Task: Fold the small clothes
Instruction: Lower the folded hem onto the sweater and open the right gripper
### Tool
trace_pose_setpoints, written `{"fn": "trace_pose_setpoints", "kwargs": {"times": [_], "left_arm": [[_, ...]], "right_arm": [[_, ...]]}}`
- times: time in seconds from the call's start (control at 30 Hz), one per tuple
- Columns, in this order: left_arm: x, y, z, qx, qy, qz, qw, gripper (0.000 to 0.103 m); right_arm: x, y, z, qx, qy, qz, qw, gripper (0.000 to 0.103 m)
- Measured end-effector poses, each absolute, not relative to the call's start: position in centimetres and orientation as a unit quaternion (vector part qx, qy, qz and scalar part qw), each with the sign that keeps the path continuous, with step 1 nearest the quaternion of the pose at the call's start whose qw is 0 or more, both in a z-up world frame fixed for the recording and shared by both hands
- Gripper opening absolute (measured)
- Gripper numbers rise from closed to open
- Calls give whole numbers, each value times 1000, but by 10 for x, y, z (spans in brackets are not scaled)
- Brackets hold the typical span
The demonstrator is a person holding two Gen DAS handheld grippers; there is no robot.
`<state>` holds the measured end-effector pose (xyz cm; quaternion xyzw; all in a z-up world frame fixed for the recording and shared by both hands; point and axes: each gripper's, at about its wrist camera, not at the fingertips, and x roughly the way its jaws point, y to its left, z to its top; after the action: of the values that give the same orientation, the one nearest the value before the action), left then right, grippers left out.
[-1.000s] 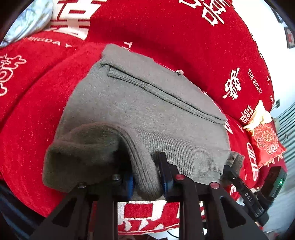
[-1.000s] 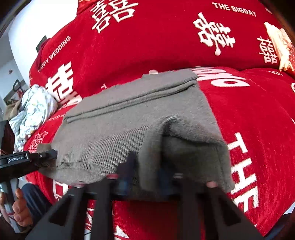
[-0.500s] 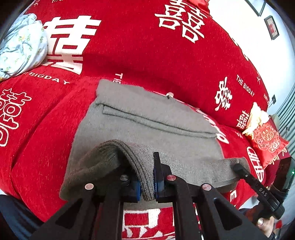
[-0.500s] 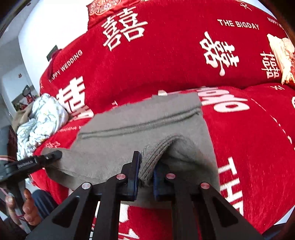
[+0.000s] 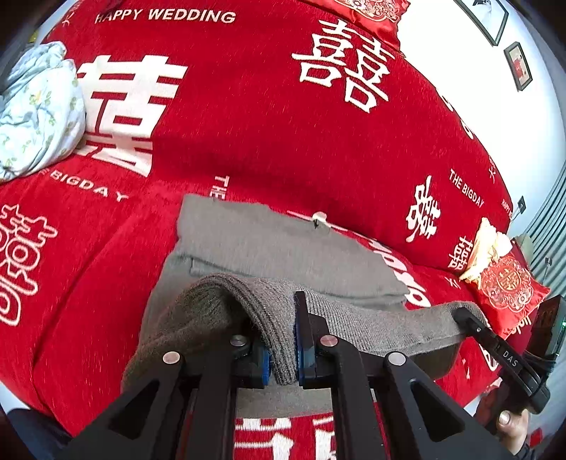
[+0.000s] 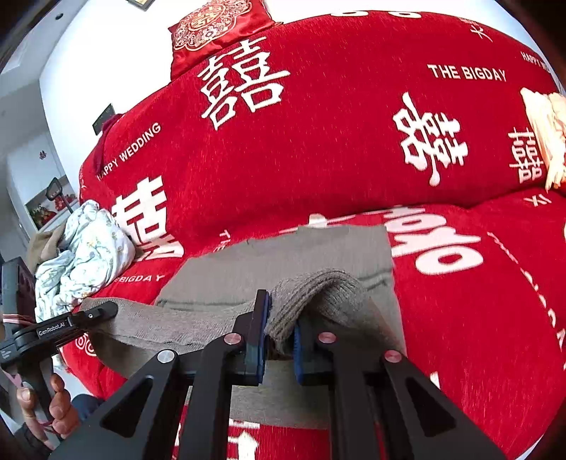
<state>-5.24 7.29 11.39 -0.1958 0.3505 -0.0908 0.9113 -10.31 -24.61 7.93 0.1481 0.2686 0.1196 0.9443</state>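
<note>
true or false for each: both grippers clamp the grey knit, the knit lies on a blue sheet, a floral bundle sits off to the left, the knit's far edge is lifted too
1. Both the left gripper and right gripper clamp the grey knit. True.
2. The knit lies on a blue sheet. False: it lies on a red cover with white lettering.
3. A pale floral bundle sits off to the left. True.
4. The knit's far edge is lifted. False: only the near edge is raised.

You were in a home, in a living room dressed for a wedding: a sofa (image 5: 247, 148) under a red cover printed "HAPPY WEDDING", an embroidered red cushion (image 6: 215, 32) on its backrest, framed pictures (image 5: 518, 65) on the white wall, and a crumpled floral cloth (image 6: 85, 247) at its left end.
</note>
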Motion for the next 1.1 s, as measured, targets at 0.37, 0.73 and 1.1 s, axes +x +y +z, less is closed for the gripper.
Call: {"fn": "trace_pose_setpoints", "kwargs": {"times": [0.37,0.73,1.1], "left_arm": [[-19,73,123,-191,357,-83,911,11],[26,69,132,-177,362,-80,912,11],[71,62,128,-168,371,-77,910,11]], "right_arm": [[-67,-243,88,142,273,103,946,13],[-17,-245,94,142,282,93,944,13],[26,-250,91,143,292,81,942,13]]}}
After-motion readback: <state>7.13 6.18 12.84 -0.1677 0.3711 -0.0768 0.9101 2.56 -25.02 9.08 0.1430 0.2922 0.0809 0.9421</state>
